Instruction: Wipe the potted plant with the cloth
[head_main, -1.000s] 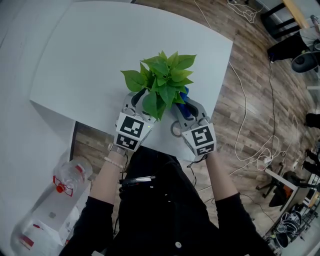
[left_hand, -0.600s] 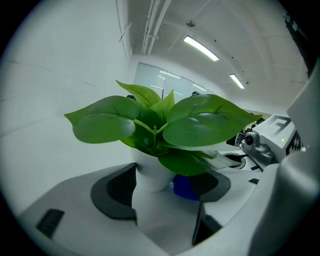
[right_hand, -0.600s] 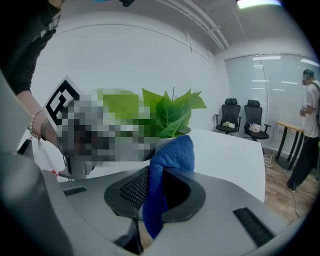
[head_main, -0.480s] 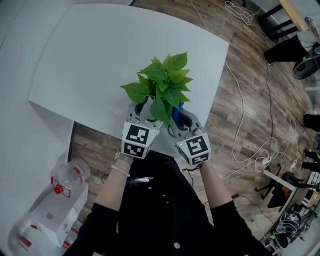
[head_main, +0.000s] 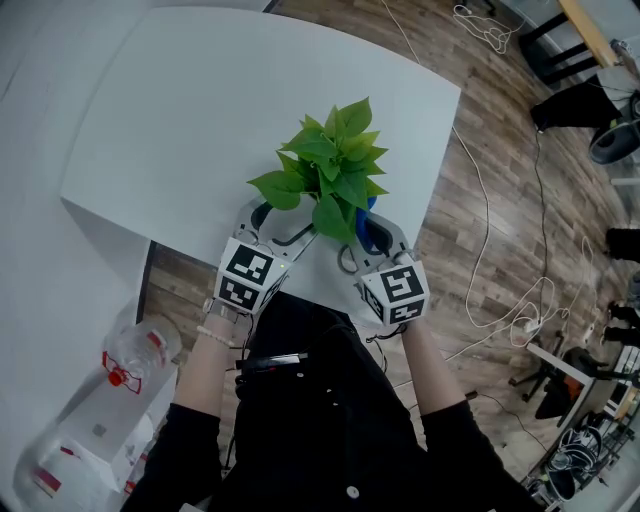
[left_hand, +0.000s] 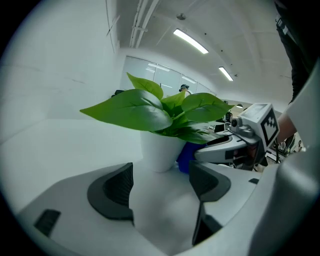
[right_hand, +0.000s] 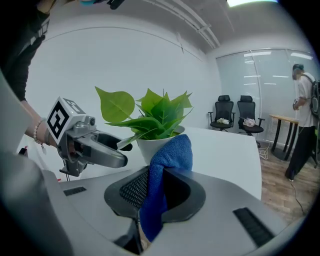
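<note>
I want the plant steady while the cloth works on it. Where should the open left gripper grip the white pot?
Probably low on the white pot, on its bare wall, coming level from where the left gripper is: leaves overhang the rim, and the blue cloth in the right gripper takes up the other side.

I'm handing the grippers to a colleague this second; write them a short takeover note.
Left gripper: open and empty, pointed at the white pot.
Right gripper: shut on the blue cloth, held by the pot's right side; contact unclear.
Potted plant: upright near the table's near edge.
Done: cloth gripped and brought to the plant. How much is wiped cannot be told.
Left: wipe pot and leaves, probably steadying the pot with the open gripper.
</note>
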